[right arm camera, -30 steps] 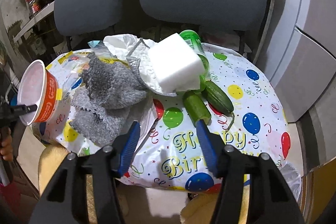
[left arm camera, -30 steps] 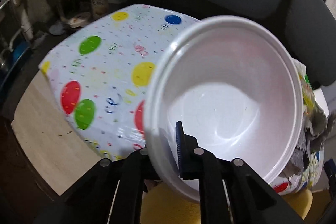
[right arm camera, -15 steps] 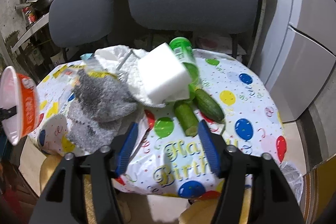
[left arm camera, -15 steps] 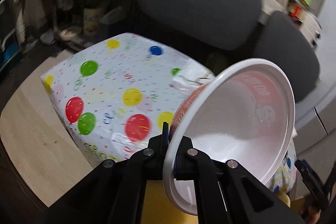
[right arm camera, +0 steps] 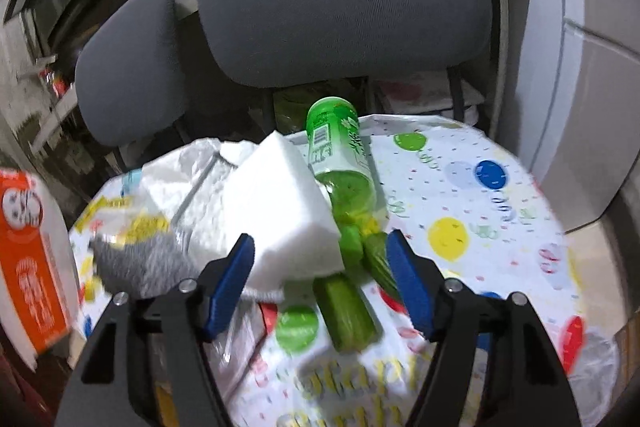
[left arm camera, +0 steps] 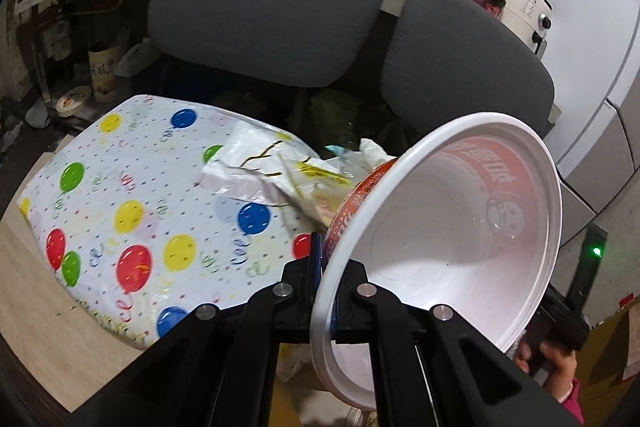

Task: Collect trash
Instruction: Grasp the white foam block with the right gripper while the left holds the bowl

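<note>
On the balloon-print tablecloth [right arm camera: 460, 187], right gripper [right arm camera: 320, 283] gapes, seemingly empty; left gripper [left arm camera: 326, 287] pinches noodle cup [left arm camera: 460, 227].

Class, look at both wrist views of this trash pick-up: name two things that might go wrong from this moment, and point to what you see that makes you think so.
1. The left tongs pinch only the thin rim of the tilted noodle bowl. It might pivot or slip free.

2. The right tongs, open, frame the white foam block, which lies against the green bottle and the cucumbers. Closing there may nudge the bottle so it rolls across the balloon tablecloth.
</note>
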The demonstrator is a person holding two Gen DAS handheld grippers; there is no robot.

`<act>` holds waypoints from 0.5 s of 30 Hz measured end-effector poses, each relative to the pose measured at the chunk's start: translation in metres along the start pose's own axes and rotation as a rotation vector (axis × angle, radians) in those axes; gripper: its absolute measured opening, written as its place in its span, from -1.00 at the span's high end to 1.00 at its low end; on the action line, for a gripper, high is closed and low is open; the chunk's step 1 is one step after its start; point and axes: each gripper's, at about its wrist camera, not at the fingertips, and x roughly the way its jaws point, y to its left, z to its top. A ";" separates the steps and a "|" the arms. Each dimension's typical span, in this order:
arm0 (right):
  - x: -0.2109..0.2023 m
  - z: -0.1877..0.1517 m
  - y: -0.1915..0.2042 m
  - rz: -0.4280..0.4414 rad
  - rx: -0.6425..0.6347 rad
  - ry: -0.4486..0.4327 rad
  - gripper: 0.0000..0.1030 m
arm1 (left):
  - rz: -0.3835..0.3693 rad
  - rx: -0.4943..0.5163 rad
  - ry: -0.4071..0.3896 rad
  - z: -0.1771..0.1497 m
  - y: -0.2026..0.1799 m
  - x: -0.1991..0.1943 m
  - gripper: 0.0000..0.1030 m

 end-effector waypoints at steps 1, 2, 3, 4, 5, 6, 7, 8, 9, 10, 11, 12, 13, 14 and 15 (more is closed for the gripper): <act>0.004 0.002 -0.002 0.013 0.016 0.005 -0.31 | -0.002 0.003 0.002 0.001 -0.002 0.002 0.94; 0.010 0.003 -0.004 0.027 0.040 0.014 -0.31 | -0.003 0.008 0.003 0.002 -0.006 0.005 0.94; 0.016 0.003 -0.005 0.042 0.062 0.027 -0.31 | -0.003 0.009 0.005 0.003 -0.006 0.006 0.94; 0.019 0.003 -0.006 0.060 0.078 0.036 -0.30 | -0.003 0.009 0.007 0.003 -0.006 0.008 0.94; 0.023 0.003 -0.007 0.079 0.097 0.043 -0.20 | -0.002 0.010 0.011 0.003 -0.007 0.010 0.94; 0.026 0.003 -0.008 0.098 0.114 0.051 -0.15 | -0.001 0.009 0.014 0.004 -0.007 0.011 0.94; 0.026 0.002 -0.007 0.106 0.124 0.058 -0.01 | -0.001 0.007 0.017 0.003 -0.007 0.012 0.94; 0.028 0.001 -0.007 0.110 0.130 0.062 0.11 | -0.001 0.006 0.021 0.003 -0.007 0.013 0.94; 0.028 0.001 -0.005 0.112 0.131 0.065 0.12 | 0.001 0.005 0.022 0.002 -0.005 0.013 0.94; 0.026 0.001 -0.004 0.111 0.130 0.062 0.15 | 0.003 0.005 0.022 0.001 -0.005 0.012 0.94; 0.023 0.001 -0.001 0.109 0.122 0.050 0.20 | 0.005 0.004 0.022 0.001 -0.004 0.011 0.94; 0.019 0.001 0.003 0.105 0.108 0.036 0.22 | 0.008 0.003 0.020 0.000 -0.004 0.010 0.94; 0.016 0.001 0.005 0.102 0.097 0.021 0.26 | 0.010 0.003 0.018 0.000 -0.003 0.009 0.94; 0.012 0.002 0.008 0.101 0.085 0.005 0.30 | 0.016 0.002 0.013 0.000 -0.003 0.006 0.94; 0.005 0.002 0.013 0.097 0.067 -0.022 0.32 | 0.020 -0.001 0.009 0.000 -0.002 0.003 0.94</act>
